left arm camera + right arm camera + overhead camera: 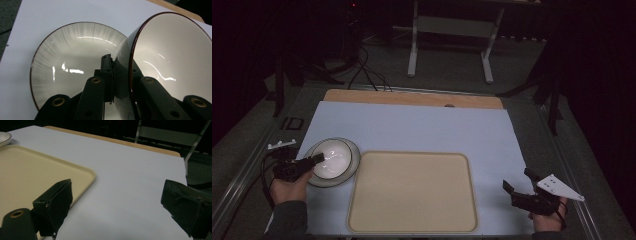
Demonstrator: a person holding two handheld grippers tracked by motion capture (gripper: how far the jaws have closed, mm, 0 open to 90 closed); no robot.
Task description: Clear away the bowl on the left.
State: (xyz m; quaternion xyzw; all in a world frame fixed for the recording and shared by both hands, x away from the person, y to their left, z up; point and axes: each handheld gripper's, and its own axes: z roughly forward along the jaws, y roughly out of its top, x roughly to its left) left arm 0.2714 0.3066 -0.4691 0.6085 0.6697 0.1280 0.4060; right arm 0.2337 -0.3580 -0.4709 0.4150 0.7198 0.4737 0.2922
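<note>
A white bowl (333, 156) with a dark rim rests on a grey streaked plate (354, 165) at the left of the table. My left gripper (318, 159) is shut on the bowl's near-left wall, one jaw inside and one outside. In the left gripper view the bowl (172, 55) is tilted over the plate (75, 57), clamped at its rim by the gripper (122, 72). My right gripper (518, 180) is open at the right front of the table with nothing between its fingers. In its own view the right gripper (120, 205) stands over bare white surface.
A large beige tray (412, 192) lies at the front middle, and its corner (37, 170) is just left of the right gripper. A white sheet (422, 125) covers the wooden tabletop (412, 97). A white frame (452, 30) stands on the floor beyond.
</note>
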